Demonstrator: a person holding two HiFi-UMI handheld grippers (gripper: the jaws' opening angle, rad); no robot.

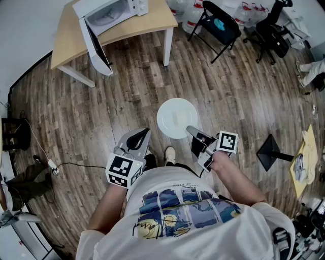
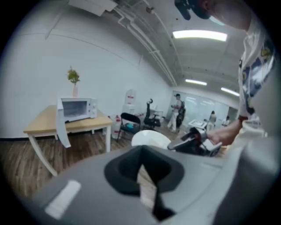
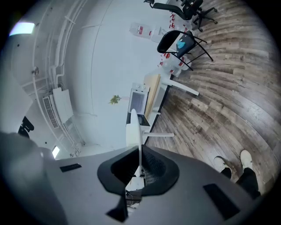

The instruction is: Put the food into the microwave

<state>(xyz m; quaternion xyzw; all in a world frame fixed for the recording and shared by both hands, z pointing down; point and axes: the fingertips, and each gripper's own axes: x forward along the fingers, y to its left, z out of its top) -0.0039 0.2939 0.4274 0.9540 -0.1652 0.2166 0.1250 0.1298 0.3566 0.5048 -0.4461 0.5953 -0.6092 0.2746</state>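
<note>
A white plate (image 1: 176,118) with a pale bit of food on it hangs over the wood floor in front of me. My right gripper (image 1: 191,131) is shut on its near right rim. In the right gripper view the plate (image 3: 134,127) shows edge-on between the jaws of that gripper (image 3: 138,160). My left gripper (image 1: 144,133) is to the left of the plate, shut with nothing in it, and does not touch the plate. The left gripper view shows the plate (image 2: 149,138) beyond its jaws. The white microwave (image 1: 109,12) stands on a wooden table (image 1: 137,28) far ahead to the left, its door (image 1: 96,48) swung open.
A black folding chair (image 1: 218,25) and an office chair (image 1: 269,30) stand at the back right. A black stand base (image 1: 271,152) sits on the floor to my right. A cable (image 1: 71,165) runs over the floor at left. People stand far off (image 2: 178,112).
</note>
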